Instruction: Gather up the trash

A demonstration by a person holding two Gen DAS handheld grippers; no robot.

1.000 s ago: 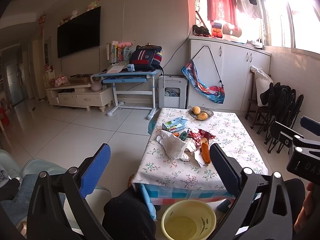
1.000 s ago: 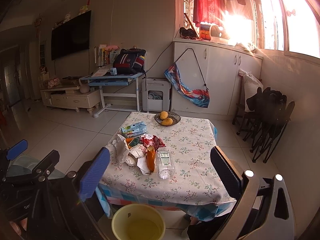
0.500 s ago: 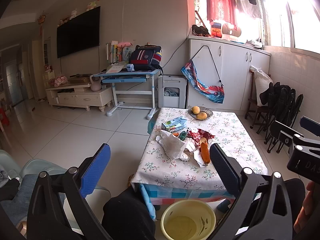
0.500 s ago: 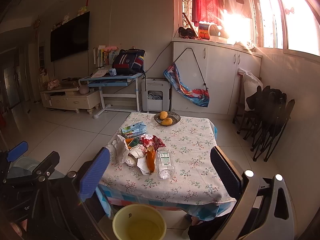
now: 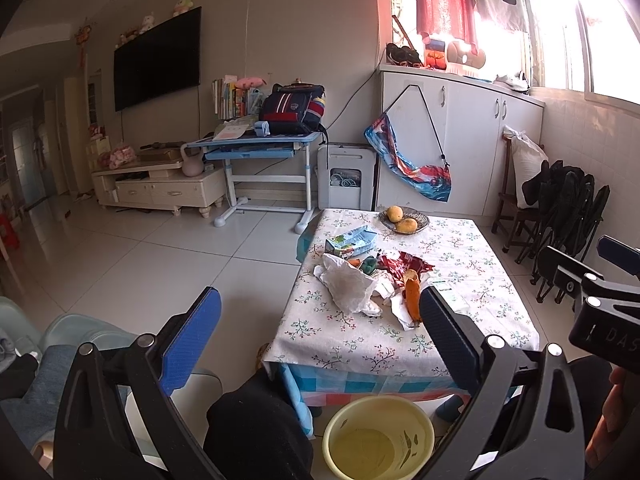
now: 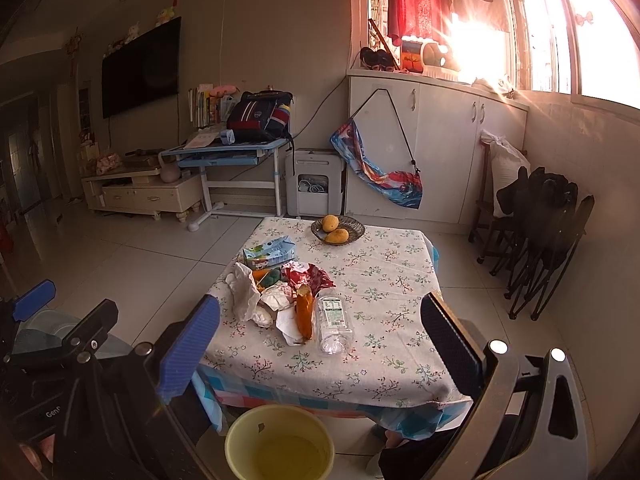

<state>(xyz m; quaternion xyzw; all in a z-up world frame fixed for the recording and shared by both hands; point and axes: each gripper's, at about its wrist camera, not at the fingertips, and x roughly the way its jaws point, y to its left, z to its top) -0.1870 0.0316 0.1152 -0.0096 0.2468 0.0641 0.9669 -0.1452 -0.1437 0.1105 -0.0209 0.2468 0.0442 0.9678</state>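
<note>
We are holding both tools back from the low table (image 6: 400, 264), above its near edge. Left gripper (image 5: 320, 332): jaws spread wide, gripping nothing, touching nothing. Right gripper (image 6: 320, 332): likewise wide apart and empty.

The trash is lying in a heap on the table's left half: a crumpled white plastic bag (image 5: 348, 284), a red wrapper (image 6: 308, 276), a blue-green drink carton (image 6: 269, 253) at the far side of the heap, an orange peel-like piece (image 6: 304, 312), and a clear plastic bottle (image 6: 333, 322) on its side just right of it. White paper scraps (image 6: 276, 300) are sitting among them.

A yellow bucket (image 6: 280, 444) is standing on the floor below the near table edge. A fruit bowl (image 6: 338, 230) is sitting at the far edge, well apart from the heap.
</note>
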